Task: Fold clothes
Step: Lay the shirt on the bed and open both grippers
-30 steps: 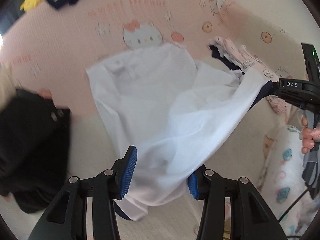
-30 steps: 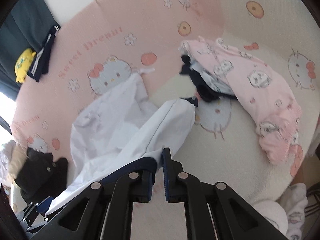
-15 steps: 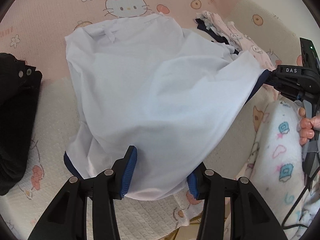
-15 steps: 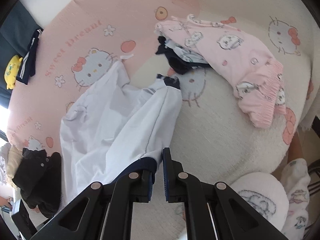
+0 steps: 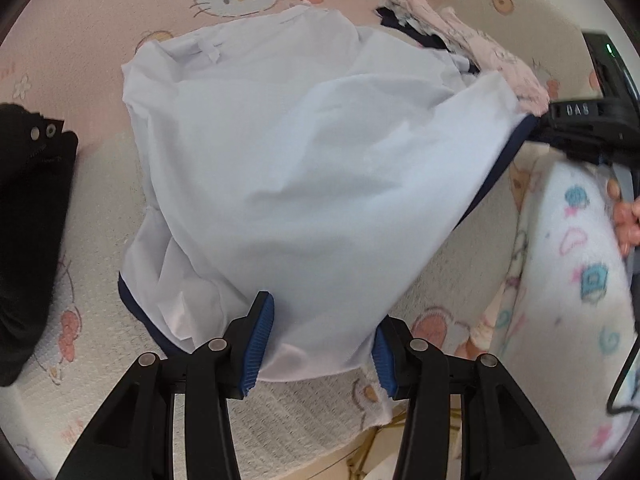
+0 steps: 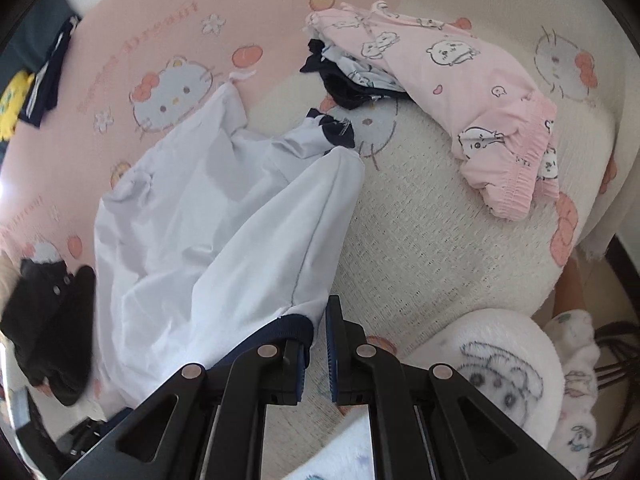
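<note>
- A black garment (image 5: 28, 216) with metal snaps lies at the far left on the Hello Kitty bedspread (image 5: 100, 40), apart from the shirt.
- The white shirt with navy trim (image 5: 300, 168) is spread over the bedspread's middle, its far part lying on the cover, its near edge lifted.
- The left gripper (image 5: 320, 340) has its blue pads part-way apart with a bunched white fold of the shirt between them.
- The right gripper (image 6: 316, 344) is nearly closed, the shirt's navy hem pinched at its left pad.
- A pink printed garment (image 6: 460, 80) lies over a dark one to the right of the shirt, close to its sleeve.
- A hand (image 5: 626, 220) shows at the far right edge.
</note>
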Demonstrator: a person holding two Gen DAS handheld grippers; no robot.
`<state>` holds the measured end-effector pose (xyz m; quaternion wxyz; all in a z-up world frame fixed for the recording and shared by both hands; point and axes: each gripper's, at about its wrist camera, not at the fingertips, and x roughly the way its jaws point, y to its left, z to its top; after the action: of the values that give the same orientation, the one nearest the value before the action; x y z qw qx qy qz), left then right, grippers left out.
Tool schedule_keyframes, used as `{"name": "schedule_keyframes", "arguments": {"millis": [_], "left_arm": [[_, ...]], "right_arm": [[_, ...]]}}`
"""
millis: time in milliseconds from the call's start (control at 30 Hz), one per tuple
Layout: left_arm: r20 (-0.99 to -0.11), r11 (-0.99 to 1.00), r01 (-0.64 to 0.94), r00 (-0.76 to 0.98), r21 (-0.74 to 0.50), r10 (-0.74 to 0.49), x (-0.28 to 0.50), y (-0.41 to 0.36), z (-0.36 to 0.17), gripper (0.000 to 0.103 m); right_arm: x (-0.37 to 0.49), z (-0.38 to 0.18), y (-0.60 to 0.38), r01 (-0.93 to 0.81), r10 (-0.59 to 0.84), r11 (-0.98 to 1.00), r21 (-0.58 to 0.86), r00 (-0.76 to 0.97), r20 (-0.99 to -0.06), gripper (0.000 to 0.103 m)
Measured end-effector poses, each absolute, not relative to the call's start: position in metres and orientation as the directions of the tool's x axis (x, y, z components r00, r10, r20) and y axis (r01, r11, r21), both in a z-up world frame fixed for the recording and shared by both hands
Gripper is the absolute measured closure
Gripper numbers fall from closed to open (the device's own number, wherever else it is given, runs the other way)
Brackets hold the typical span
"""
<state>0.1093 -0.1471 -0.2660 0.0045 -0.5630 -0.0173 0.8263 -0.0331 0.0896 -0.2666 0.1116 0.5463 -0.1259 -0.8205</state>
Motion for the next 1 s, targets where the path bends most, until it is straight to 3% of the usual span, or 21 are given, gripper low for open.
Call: {"name": "schedule_keyframes", "arguments": {"millis": [200, 367, 433, 500, 533, 600, 800, 1000], "left_arm": [[-0.939, -1.0, -0.008, -0.343, -0.014, 0.016, 0.116, -0.139, -0.275, 0.061], [-0.93, -1.0, -0.013, -0.368, 0.011, -0.005, 0.126, -0.135, -0.269, 0.061], [-0.928, -1.0, -0.006, -0.373, -0.001, 0.003, 0.129, -0.135, -0.261, 0.06], [-0.929, -1.0, -0.003, -0.37, -0.022, 0.021, 0.132, -0.134, -0.252, 0.059], [-0.928, -1.0, -0.002, -0.371, -0.022, 0.021, 0.133, -0.133, -0.248, 0.056], [-0.926, -1.0, -0.006, -0.377, -0.014, 0.015, 0.135, -0.131, -0.238, 0.051], [-0.902, -0.998, -0.065, -0.431, 0.01, 0.019, 0.124, -0.117, -0.208, 0.048], [-0.898, -0.997, -0.08, -0.439, -0.001, 0.036, 0.086, -0.105, -0.212, 0.048]], "right_arm": [[-0.03, -0.267, 0.09, 0.053, -0.317, -0.945, 0.322, -0.379, -0.869, 0.097], [-0.021, -0.263, 0.087, 0.167, -0.379, -0.925, 0.341, -0.39, -0.839, 0.094], [-0.018, -0.26, 0.088, 0.185, -0.405, -0.914, 0.36, -0.39, -0.827, 0.08], [-0.015, -0.256, 0.089, 0.198, -0.428, -0.904, 0.38, -0.388, -0.816, 0.058], [-0.013, -0.255, 0.09, 0.205, -0.44, -0.898, 0.389, -0.386, -0.811, 0.054], [-0.01, -0.249, 0.088, 0.22, -0.433, -0.901, 0.375, -0.389, -0.813, 0.03], [-0.014, -0.247, 0.113, 0.147, -0.587, -0.801, 0.581, -0.389, -0.71, 0.028], [-0.03, -0.251, 0.145, 0.024, -0.652, -0.696, 0.717, -0.44, -0.618, 0.027]]}}
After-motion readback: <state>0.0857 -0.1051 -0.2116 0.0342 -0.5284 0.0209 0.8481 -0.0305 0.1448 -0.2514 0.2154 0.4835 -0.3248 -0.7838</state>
